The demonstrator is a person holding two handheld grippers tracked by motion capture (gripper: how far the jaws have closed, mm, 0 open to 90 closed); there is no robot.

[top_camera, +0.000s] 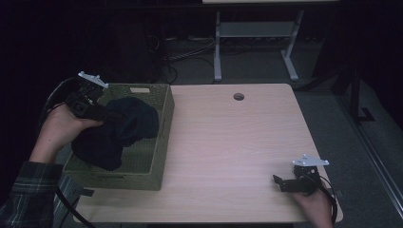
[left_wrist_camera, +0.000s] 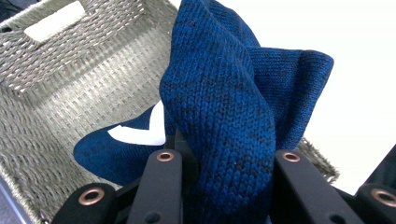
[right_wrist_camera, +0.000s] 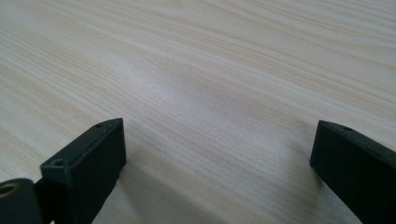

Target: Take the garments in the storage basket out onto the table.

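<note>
The blue knit garment (left_wrist_camera: 233, 107), seemingly a sweater, is pinched by the left hand-held gripper (left_wrist_camera: 224, 163) above the basket (left_wrist_camera: 60, 93); right hand-held gripper (right_wrist_camera: 217, 144) gapes.

Dim high view, bright close-ups

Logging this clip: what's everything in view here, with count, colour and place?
basket: 1, olive woven, table's left end
knit: 1, dark blue, in the basket, a fold pinched in the left gripper
table: 1, light wood, centre
hole: 1, round, table's far edge
desk frame: 1, white, floor beyond the table
left gripper: 1, black, over the basket, shut on the knit
right gripper: 1, black, table's near right corner, open
</note>
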